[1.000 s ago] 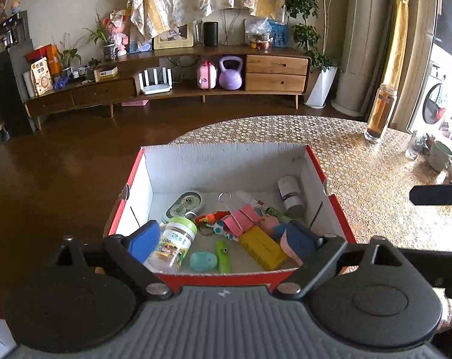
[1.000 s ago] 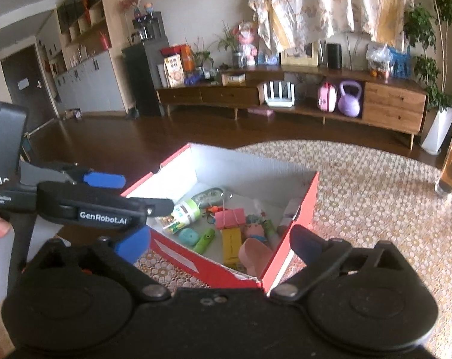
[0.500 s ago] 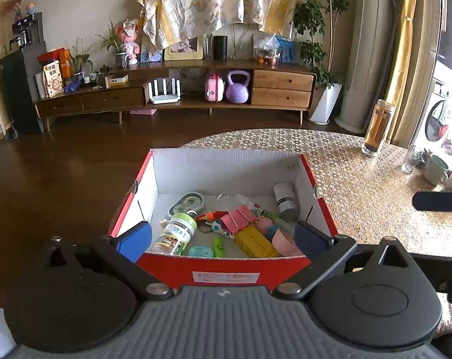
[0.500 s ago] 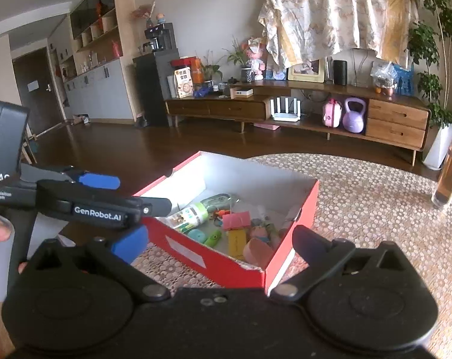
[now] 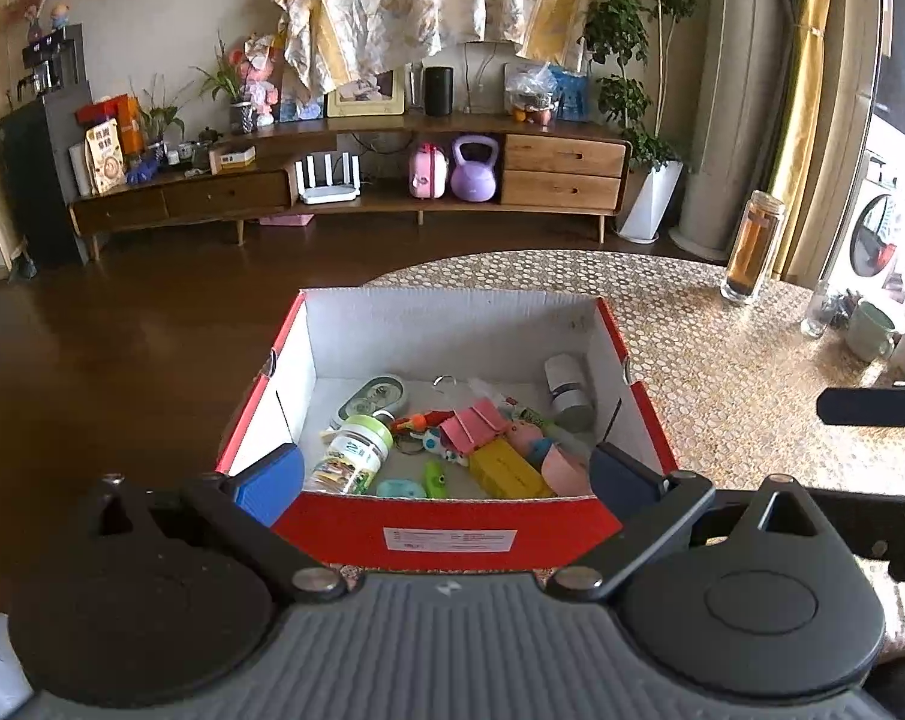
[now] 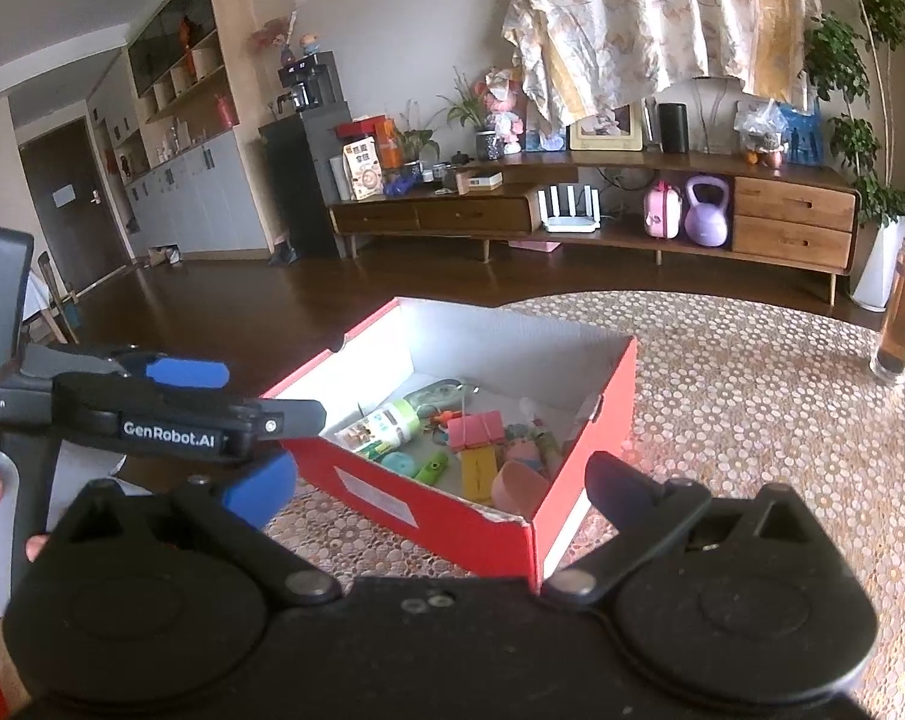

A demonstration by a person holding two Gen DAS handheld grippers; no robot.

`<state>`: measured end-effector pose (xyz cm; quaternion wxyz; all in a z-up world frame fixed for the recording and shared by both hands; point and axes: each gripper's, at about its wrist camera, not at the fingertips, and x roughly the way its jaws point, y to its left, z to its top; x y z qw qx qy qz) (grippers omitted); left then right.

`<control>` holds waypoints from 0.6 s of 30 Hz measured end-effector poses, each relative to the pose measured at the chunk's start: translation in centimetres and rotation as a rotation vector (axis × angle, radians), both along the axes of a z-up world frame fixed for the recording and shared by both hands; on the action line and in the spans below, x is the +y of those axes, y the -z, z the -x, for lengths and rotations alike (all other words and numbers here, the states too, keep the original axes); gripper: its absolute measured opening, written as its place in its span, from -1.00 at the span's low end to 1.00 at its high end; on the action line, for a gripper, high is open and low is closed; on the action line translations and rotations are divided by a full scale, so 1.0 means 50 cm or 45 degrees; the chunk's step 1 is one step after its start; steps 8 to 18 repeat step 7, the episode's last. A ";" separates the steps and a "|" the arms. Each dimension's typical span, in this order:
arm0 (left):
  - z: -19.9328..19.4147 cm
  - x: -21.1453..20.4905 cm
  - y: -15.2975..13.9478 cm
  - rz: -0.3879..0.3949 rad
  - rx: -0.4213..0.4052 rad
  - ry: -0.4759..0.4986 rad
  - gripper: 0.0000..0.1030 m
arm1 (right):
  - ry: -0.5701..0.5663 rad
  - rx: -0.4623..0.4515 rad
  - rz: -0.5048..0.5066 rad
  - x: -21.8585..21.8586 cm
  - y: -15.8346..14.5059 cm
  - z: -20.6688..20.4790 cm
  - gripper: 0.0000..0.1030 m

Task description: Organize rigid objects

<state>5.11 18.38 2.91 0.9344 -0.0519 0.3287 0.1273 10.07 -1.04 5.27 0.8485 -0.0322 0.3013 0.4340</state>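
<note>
A red cardboard box [image 5: 452,525] with a white inside stands on the patterned table, also in the right wrist view [image 6: 440,516]. It holds several small objects: a green-lidded jar [image 5: 356,450], a yellow block [image 5: 506,468], a pink folded piece [image 5: 473,423], a grey cylinder [image 5: 566,387], a teal pebble [image 5: 399,487]. My left gripper [image 5: 446,477] is open and empty, just in front of the box's near wall. My right gripper [image 6: 437,489] is open and empty, back from the box's near corner. The left gripper [image 6: 212,396] shows at the left of the right wrist view.
A tall glass bottle of amber liquid [image 5: 752,246] stands at the table's far right, with a small glass [image 5: 818,315] and a green mug [image 5: 869,330] beyond it. The table edge drops to dark wood floor [image 5: 122,324] left of the box.
Both grippers have drawn back and up from the box, so the box looks smaller and its front wall now shows. Both stay open and empty.
</note>
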 end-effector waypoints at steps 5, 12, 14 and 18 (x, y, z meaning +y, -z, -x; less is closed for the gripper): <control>-0.006 -0.006 0.004 -0.018 0.019 -0.012 0.98 | 0.016 0.007 -0.006 -0.014 0.005 -0.003 1.00; -0.007 -0.008 0.005 -0.012 0.023 -0.015 0.98 | 0.024 0.009 -0.004 -0.020 0.006 -0.006 1.00; -0.007 -0.008 0.005 -0.012 0.023 -0.015 0.98 | 0.024 0.009 -0.004 -0.020 0.006 -0.006 1.00; -0.007 -0.008 0.005 -0.012 0.023 -0.015 0.98 | 0.024 0.009 -0.004 -0.020 0.006 -0.006 1.00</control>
